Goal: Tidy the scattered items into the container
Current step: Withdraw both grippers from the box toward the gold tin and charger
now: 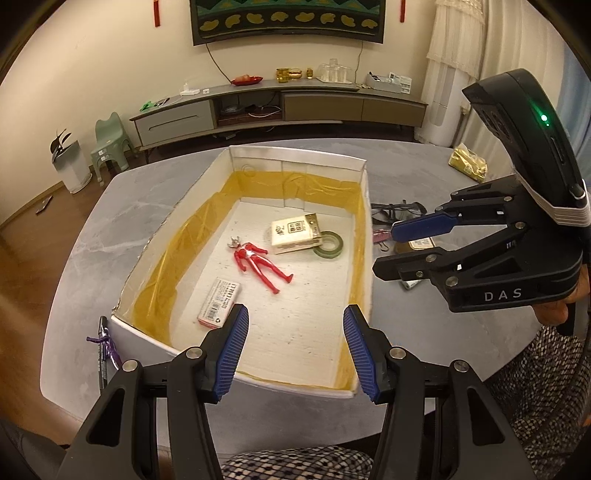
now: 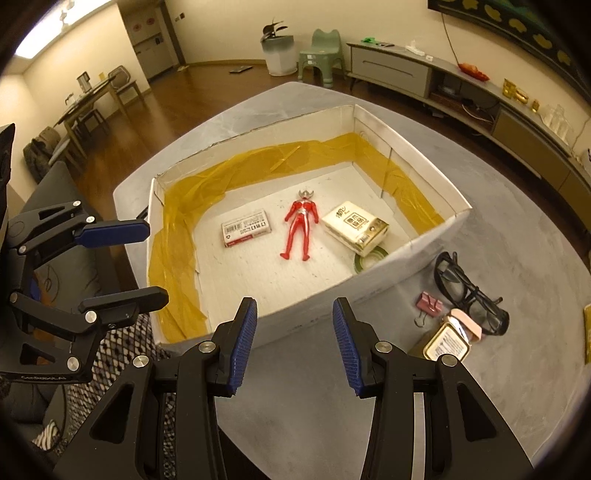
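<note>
Inside the box (image 2: pixel 424 236) lie 4 items: figure (image 2: pixel 301 225), tissues (image 2: pixel 354 225), tape (image 2: pixel 369 260), carton (image 2: pixel 246 227). Outside wait glasses (image 2: pixel 465 291), clip (image 2: pixel 428 306), tin (image 2: pixel 445 343). Left gripper (image 1: pixel 295 347) and right gripper (image 2: pixel 295 345) both gape, empty.

You are working in a home living room: a long low TV cabinet (image 1: pixel 280 107) is running along the cream wall under a wall-mounted screen (image 1: pixel 288 18), a small green child's chair (image 1: pixel 110 144) is standing on the wood floor (image 2: pixel 177 92), and a dining table (image 2: pixel 92 99) is sitting farther back.
</note>
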`<state>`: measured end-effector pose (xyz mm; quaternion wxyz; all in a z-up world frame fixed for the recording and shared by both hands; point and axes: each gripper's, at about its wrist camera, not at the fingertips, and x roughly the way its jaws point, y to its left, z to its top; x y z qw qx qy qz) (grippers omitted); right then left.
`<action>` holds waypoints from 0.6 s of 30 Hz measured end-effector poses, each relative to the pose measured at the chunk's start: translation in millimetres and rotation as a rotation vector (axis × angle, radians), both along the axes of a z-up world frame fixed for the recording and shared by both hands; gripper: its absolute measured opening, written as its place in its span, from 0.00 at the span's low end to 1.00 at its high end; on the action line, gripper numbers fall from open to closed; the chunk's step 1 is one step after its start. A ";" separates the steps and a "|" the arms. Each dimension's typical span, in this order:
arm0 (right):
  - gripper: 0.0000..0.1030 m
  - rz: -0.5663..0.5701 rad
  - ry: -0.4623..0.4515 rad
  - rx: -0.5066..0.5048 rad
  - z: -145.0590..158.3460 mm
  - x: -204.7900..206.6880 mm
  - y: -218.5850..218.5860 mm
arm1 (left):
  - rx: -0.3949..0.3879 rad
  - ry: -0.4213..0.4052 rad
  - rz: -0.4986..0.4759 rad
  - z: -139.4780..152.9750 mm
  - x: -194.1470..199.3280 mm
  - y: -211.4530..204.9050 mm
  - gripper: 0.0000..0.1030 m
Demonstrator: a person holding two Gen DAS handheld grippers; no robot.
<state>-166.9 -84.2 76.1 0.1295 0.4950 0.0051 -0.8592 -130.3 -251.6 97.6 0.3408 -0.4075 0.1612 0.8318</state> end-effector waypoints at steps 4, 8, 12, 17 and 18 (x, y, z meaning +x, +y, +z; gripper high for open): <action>0.44 0.000 0.018 -0.008 -0.3 10.5 9.2 | -0.008 0.007 -0.015 5.0 12.4 11.6 0.53; 0.44 0.004 0.047 -0.040 -1.0 24.6 20.7 | -0.020 0.004 -0.031 4.9 25.9 25.6 0.54; 0.44 0.005 0.072 -0.121 -4.9 40.8 39.1 | -0.026 -0.011 -0.049 0.1 38.6 41.7 0.54; 0.45 -0.052 0.071 -0.214 -21.8 61.0 69.7 | -0.043 -0.037 -0.080 -11.3 52.7 69.5 0.54; 0.45 -0.065 0.068 -0.223 -25.5 64.0 75.9 | -0.045 -0.041 -0.087 -13.1 55.3 74.9 0.54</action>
